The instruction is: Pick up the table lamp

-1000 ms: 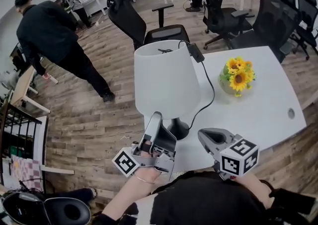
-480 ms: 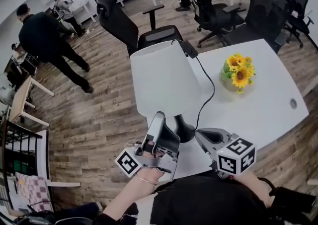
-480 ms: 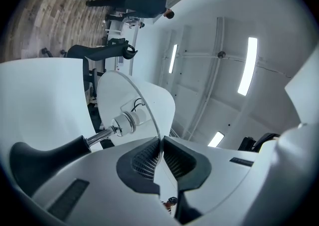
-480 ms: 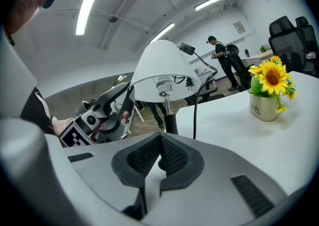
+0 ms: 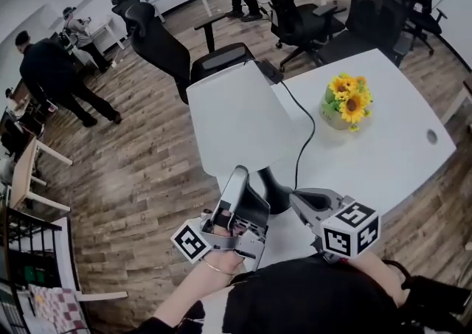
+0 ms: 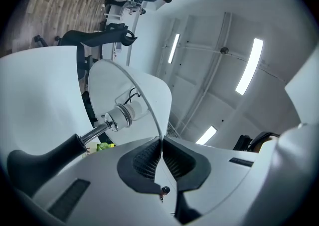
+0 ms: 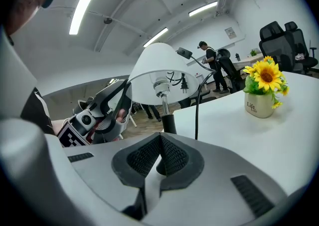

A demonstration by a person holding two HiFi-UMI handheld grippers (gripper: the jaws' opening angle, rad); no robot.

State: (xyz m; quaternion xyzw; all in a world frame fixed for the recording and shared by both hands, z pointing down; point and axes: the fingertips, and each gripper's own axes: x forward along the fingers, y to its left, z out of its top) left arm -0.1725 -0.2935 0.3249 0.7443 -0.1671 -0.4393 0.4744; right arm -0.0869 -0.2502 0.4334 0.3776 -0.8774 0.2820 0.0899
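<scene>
The table lamp has a white shade (image 5: pixel 243 126), a black base (image 5: pixel 274 196) and a black cord (image 5: pixel 306 141), and stands near the white table's (image 5: pixel 391 170) front left corner. My left gripper (image 5: pixel 237 172) points up under the shade. Its jaws are closing, and in the left gripper view the shade's thin lower rim (image 6: pixel 149 110) runs between the pads of that gripper (image 6: pixel 161 142), with the bulb socket (image 6: pixel 122 115) beyond. My right gripper (image 5: pixel 299 198) is shut and empty beside the base. In the right gripper view my right gripper (image 7: pixel 160 140) faces the lamp stem (image 7: pixel 163 105).
A pot of sunflowers (image 5: pixel 343 104) stands on the table to the right of the lamp. Black office chairs (image 5: pixel 158 37) stand behind the table's far edge. A person in dark clothes (image 5: pixel 51 74) is on the wooden floor at the far left.
The shade now leans more toward the left gripper at its rim. My right gripper has edged closer to the lamp base. The dark-clothed person has walked farther away to the left.
</scene>
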